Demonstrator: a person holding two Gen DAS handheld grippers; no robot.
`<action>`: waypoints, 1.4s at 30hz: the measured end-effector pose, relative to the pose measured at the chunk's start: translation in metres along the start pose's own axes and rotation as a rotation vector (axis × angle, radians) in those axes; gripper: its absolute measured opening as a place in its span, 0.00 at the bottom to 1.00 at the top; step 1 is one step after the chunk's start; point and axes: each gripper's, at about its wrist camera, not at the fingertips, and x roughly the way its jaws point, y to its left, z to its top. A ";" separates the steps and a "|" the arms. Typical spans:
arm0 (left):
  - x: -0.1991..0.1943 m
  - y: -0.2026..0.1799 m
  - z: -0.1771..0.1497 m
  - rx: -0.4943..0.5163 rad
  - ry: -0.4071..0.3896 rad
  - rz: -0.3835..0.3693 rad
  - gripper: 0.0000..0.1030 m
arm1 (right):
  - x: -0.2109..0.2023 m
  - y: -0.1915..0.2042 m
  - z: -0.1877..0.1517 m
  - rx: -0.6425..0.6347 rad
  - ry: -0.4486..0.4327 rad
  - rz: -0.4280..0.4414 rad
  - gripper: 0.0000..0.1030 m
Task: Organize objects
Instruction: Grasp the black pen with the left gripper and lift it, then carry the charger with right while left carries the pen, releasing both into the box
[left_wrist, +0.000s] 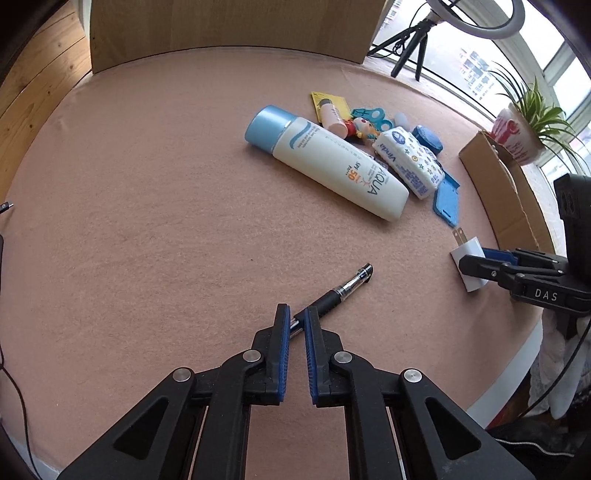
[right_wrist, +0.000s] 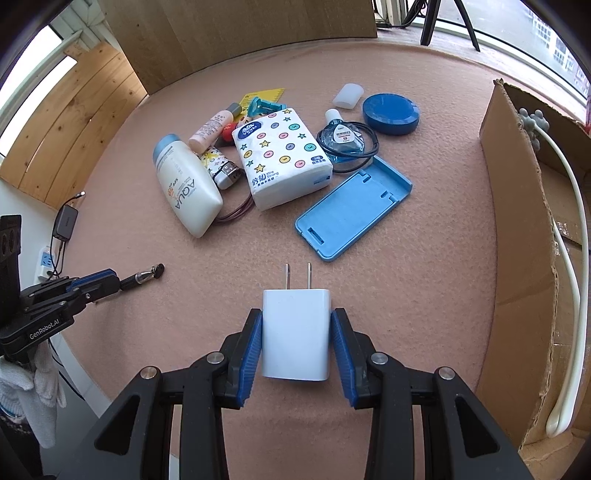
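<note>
Charger (right_wrist: 295, 334) white, two prongs, pinched in right jaws; left jaws pinching black pen (left_wrist: 334, 293)

table cloth (right_wrist: 424, 258): plain dusty pink felt
charger plug (right_wrist: 295, 332): white, with metal prongs
pen (left_wrist: 341, 290): black grip, clear barrel
sunscreen bottle (left_wrist: 332, 166): cream body, light blue cap, orange and grey lettering
tissue pack (right_wrist: 282, 155): white, dotted with coloured buttons and yellow stars
phone case (right_wrist: 354, 206): light blue
round tin (right_wrist: 390, 113): dark blue
cardboard box (right_wrist: 517, 206): brown
finger pads (right_wrist: 248, 354): blue on black arms
</note>
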 end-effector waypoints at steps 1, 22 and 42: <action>0.003 -0.005 0.002 0.017 0.009 0.001 0.10 | 0.000 0.002 0.000 -0.002 0.000 -0.002 0.33; 0.018 0.016 0.013 -0.213 -0.020 -0.014 0.10 | 0.000 0.009 0.000 -0.005 -0.003 0.000 0.33; 0.008 -0.025 0.030 -0.296 -0.111 -0.171 0.10 | -0.053 -0.011 -0.011 0.051 -0.142 0.009 0.33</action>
